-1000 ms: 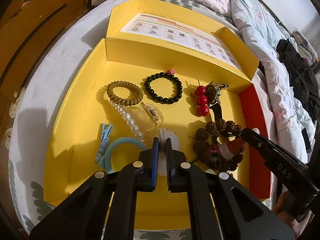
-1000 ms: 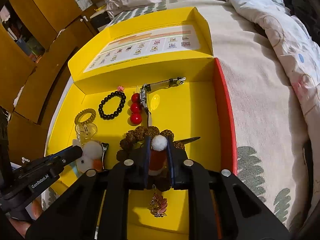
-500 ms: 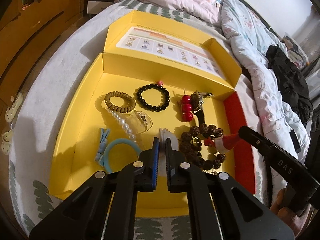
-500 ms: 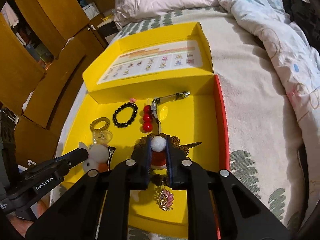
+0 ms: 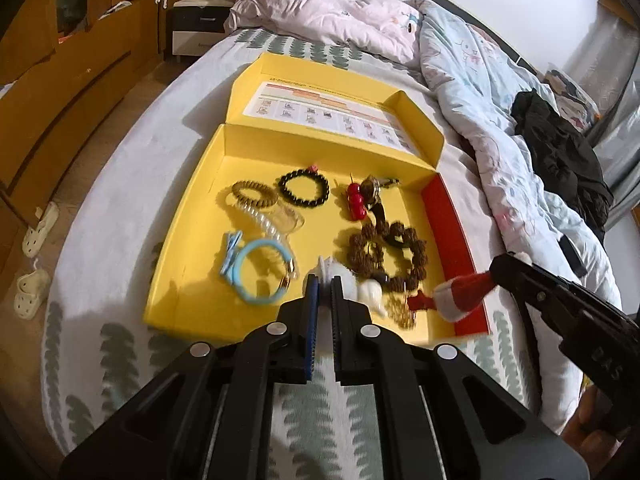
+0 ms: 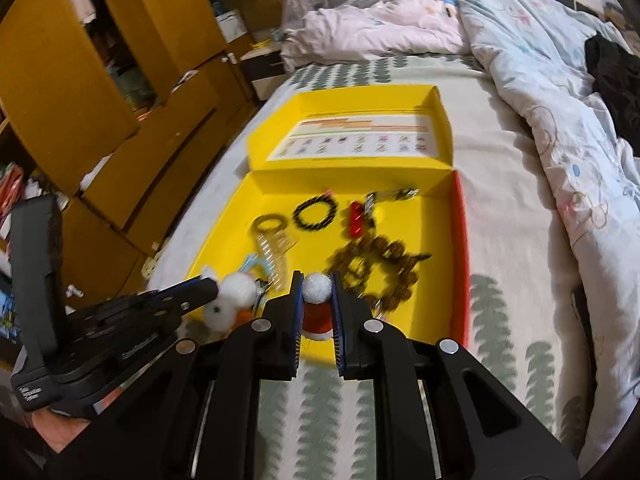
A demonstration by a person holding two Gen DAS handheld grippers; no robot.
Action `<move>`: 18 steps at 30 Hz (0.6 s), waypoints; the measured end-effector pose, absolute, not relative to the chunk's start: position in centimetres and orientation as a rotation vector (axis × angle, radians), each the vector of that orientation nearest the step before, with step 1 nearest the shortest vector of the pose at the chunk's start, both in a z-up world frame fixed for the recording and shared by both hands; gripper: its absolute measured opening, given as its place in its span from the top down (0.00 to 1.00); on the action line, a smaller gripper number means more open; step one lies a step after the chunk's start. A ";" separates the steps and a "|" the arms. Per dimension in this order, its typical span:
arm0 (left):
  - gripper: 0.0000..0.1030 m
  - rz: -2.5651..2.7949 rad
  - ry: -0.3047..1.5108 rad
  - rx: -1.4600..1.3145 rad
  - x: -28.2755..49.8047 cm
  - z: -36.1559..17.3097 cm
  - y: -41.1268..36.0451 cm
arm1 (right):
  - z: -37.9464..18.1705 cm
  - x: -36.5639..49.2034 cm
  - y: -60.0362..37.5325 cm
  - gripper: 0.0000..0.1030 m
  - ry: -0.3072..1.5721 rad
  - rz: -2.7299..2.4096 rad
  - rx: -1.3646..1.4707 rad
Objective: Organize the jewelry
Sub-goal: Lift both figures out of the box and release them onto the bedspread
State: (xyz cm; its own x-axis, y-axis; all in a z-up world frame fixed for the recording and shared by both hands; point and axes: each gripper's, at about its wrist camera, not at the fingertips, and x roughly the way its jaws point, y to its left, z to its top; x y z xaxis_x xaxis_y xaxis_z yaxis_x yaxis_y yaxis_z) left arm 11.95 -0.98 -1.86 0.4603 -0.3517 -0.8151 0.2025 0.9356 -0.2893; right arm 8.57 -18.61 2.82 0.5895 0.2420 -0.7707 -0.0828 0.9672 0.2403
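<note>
The jewelry lies in an open yellow box (image 5: 192,216) on the bed (image 5: 120,184). Along the back wall sit a tan coil hair tie (image 5: 254,194), a black bead bracelet (image 5: 304,189) and a red bead ornament (image 5: 356,205) beside a watch (image 5: 376,194). Nearer the front are a pearl strand (image 5: 260,222), a blue bangle (image 5: 262,276) with a blue clip (image 5: 231,254) just beside it, and a brown bead bracelet (image 5: 386,254).

The left hand-held gripper (image 5: 325,284) is closed on a white pompom toy (image 6: 232,298), holding it over the box's front edge. The right hand-held gripper (image 6: 316,282) is clamped on a small Santa hat (image 6: 317,304), red with a white ball at its tip, also above the front edge of the box; in the left wrist view the hat (image 5: 460,294) hangs at the box's front right corner, near the red side wall (image 5: 448,220).

The lid (image 5: 320,112) stands open behind, with a printed sheet inside. A rumpled quilt (image 5: 480,80) is piled on the far side of the bed, and wooden cabinets (image 6: 80,80) stand to the left.
</note>
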 end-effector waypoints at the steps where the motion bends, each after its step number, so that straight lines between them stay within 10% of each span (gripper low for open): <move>1: 0.94 -0.345 1.041 -0.164 11.6 -1.8 -0.8 | 2.8 7.9 -18.2 0.87 0.929 0.197 0.182; 18: 0.94 -0.324 1.104 -0.042 5.4 -5.4 -0.9 | -3.6 1.6 -14.7 0.86 1.071 0.221 0.167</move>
